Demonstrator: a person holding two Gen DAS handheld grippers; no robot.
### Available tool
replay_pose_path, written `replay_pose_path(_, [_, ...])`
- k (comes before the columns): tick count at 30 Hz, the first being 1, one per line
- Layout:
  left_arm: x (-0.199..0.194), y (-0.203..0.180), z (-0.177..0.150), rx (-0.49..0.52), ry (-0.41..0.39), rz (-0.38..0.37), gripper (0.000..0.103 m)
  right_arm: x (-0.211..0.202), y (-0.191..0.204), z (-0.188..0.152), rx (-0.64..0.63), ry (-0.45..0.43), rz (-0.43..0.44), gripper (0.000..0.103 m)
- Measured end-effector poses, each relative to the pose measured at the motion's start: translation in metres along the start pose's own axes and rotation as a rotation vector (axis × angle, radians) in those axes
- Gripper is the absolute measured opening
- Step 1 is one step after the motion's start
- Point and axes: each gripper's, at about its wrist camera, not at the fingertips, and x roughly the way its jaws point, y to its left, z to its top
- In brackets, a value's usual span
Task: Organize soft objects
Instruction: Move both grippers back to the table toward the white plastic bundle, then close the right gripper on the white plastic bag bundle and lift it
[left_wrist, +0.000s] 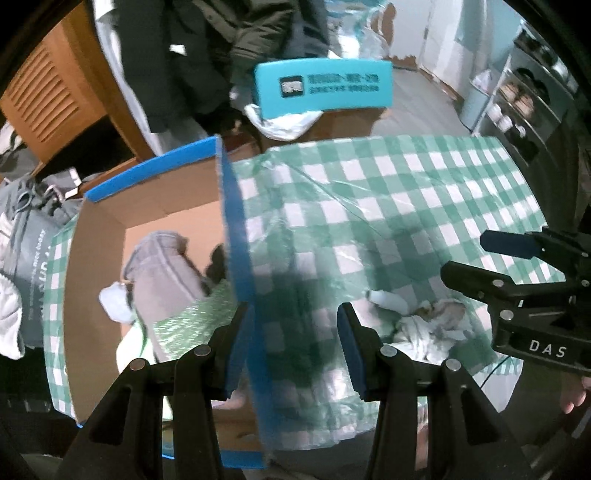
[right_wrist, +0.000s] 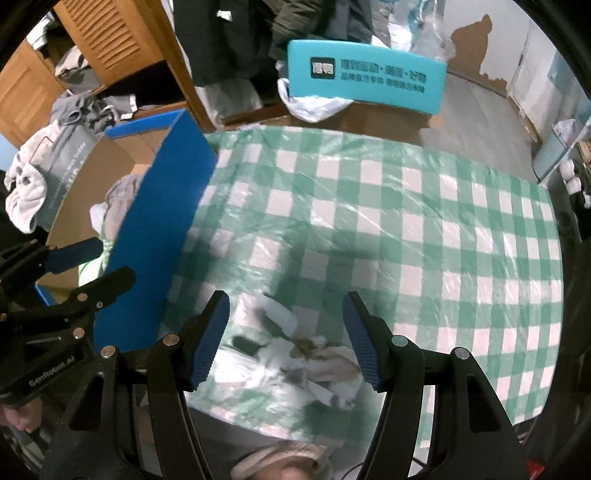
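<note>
A blue cardboard box stands open at the left end of the checked table; it also shows in the right wrist view. Inside lie a grey folded cloth, a white soft item and a green-patterned cloth. A crumpled white and beige soft toy or cloth lies near the table's front edge, also seen from the left. My left gripper is open, straddling the box's right wall. My right gripper is open, just above the crumpled item.
A teal chair back stands behind the table. Wooden louvred doors and hanging dark clothes are at the back left. A grey bag with clothes stands left of the box. A shelf rack stands at the right.
</note>
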Motion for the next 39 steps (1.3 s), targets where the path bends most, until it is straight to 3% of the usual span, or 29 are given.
replay_pose_path(10, [0.021, -0.024, -0.013, 0.021, 0.065, -0.019, 0.047, 0.011, -0.022, -0.026, 0.006, 0.029, -0.013, 0.063])
replay_pose_path(24, [0.044, -0.041, -0.031, 0.072, 0.111, 0.024, 0.047, 0.058, -0.012, -0.054, -0.046, 0.143, 0.024, 0.063])
replay_pose_path(29, [0.05, -0.044, -0.033, 0.083, 0.127, 0.029, 0.047, 0.071, -0.011, -0.062, -0.076, 0.174, 0.011, 0.063])
replay_pose_path(39, [0.058, -0.046, -0.032, 0.083, 0.148, 0.031, 0.047, 0.069, -0.046, -0.056, 0.002, 0.171, -0.058, 0.063])
